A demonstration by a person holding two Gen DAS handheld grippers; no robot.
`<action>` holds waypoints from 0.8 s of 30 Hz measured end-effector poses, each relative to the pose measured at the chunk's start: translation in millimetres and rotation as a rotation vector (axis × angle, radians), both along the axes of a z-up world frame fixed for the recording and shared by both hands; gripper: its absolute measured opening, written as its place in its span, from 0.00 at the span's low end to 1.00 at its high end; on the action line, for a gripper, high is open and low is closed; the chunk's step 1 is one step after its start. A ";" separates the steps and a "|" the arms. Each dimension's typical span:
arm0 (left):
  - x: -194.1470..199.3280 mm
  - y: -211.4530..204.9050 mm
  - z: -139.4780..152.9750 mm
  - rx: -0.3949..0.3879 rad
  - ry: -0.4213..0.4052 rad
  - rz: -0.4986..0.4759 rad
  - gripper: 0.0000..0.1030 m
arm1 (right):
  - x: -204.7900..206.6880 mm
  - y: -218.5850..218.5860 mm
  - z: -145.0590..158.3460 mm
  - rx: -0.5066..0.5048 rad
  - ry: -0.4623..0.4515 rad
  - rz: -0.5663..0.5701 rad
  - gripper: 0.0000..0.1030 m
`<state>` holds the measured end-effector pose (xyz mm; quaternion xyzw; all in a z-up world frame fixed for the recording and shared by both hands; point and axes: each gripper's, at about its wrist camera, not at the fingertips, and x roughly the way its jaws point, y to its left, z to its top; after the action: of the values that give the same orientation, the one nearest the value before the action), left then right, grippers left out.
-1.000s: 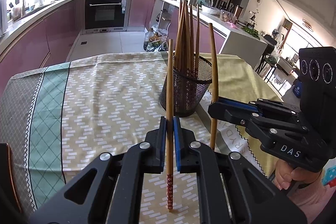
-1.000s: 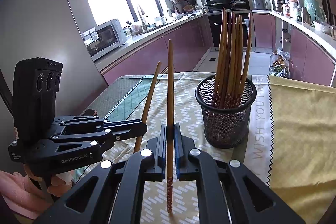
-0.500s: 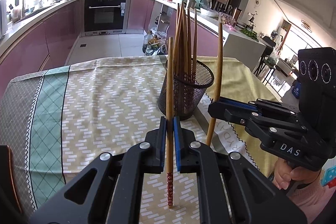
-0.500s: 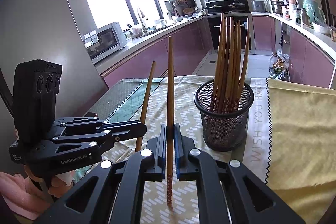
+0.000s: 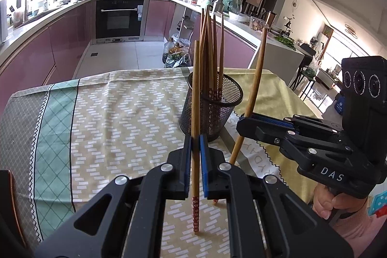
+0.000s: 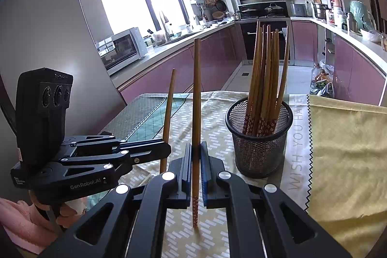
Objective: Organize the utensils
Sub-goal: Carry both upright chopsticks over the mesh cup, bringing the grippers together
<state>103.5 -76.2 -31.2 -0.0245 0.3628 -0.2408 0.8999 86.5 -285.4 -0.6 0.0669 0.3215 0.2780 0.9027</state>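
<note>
We see a black mesh holder (image 6: 260, 137) of chopsticks on the tablecloth (image 5: 121, 113). Just before it, our left gripper (image 5: 196, 156) clamps one upright chopstick (image 5: 195, 113); beside it, our right gripper (image 6: 196, 161) clamps a second chopstick (image 6: 196, 113).

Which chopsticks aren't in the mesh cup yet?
Two: one upright in the left hand-held gripper, one in the right hand-held gripper. The other chopsticks stand in the mesh cup.
</note>
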 end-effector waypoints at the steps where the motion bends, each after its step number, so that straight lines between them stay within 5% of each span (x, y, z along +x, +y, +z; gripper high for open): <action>1: -0.1 -0.1 0.3 -0.001 -0.001 -0.001 0.07 | 0.0 0.1 0.2 0.000 -0.001 0.000 0.06; 24: -0.5 0.7 10.2 -0.015 -0.021 0.002 0.07 | 0.3 1.1 8.0 -0.004 -0.023 -0.010 0.06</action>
<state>103.1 -75.5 -21.0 -0.0291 0.3514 -0.2430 0.9036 86.8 -284.3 7.4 0.0634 0.3112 0.2734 0.9079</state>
